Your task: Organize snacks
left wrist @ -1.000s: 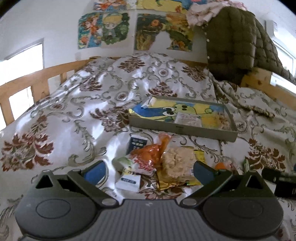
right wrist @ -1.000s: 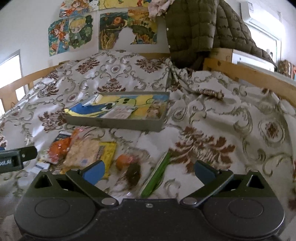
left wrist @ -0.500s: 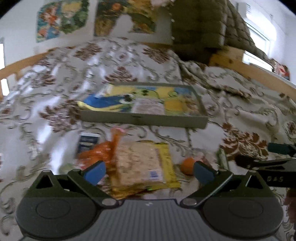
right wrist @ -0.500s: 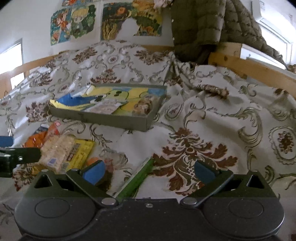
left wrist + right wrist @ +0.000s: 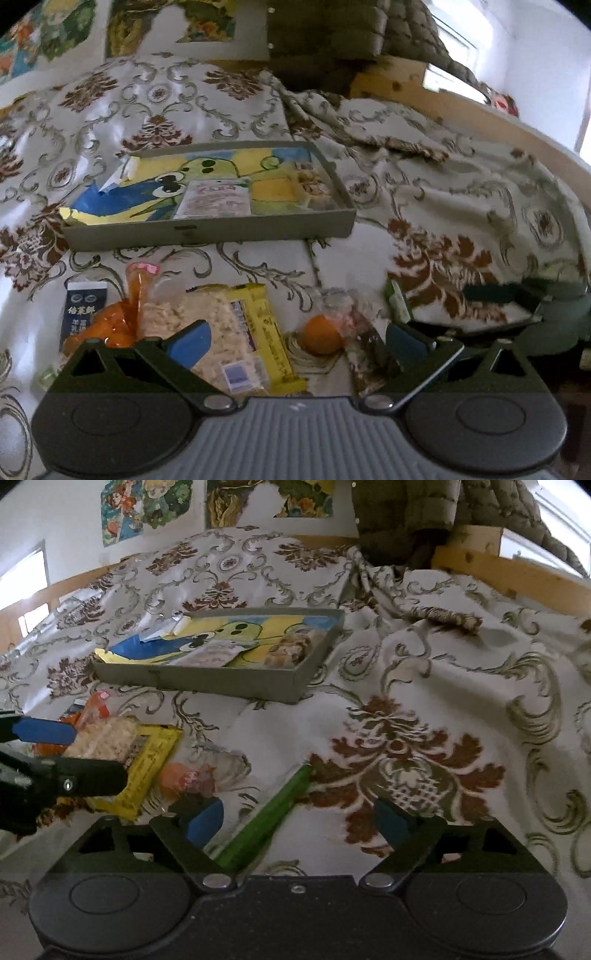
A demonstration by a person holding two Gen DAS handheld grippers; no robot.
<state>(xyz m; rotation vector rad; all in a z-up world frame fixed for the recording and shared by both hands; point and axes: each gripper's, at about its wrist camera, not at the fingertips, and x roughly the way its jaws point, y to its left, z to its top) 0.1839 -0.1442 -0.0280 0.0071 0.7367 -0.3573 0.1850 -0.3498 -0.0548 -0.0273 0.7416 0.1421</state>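
Observation:
A shallow grey tray (image 5: 207, 230) with a cartoon liner lies on the bed and holds a pale packet (image 5: 212, 199) and a snack pack at its right end (image 5: 314, 186). Before it lie loose snacks: a rice-cracker pack (image 5: 210, 328) on a yellow wrapper (image 5: 269, 332), an orange bag (image 5: 118, 321), a dark blue sachet (image 5: 83, 310), a clear pack with an orange ball (image 5: 323, 334), and a green stick pack (image 5: 273, 808). My left gripper (image 5: 295, 341) is open and empty just above the cracker pack and orange ball. My right gripper (image 5: 299, 819) is open and empty over the green stick pack.
The bed is covered by a cream bedspread with brown floral pattern (image 5: 424, 720). A wooden bed rail (image 5: 517, 572) runs along the right and back. A dark green quilted jacket (image 5: 406, 513) hangs at the back. Posters (image 5: 147, 506) are on the wall.
My left gripper has swung right and closer, so the orange-ball pack now lies between its fingers. My right gripper has moved down and forward over the green stick pack. Both stayed open.

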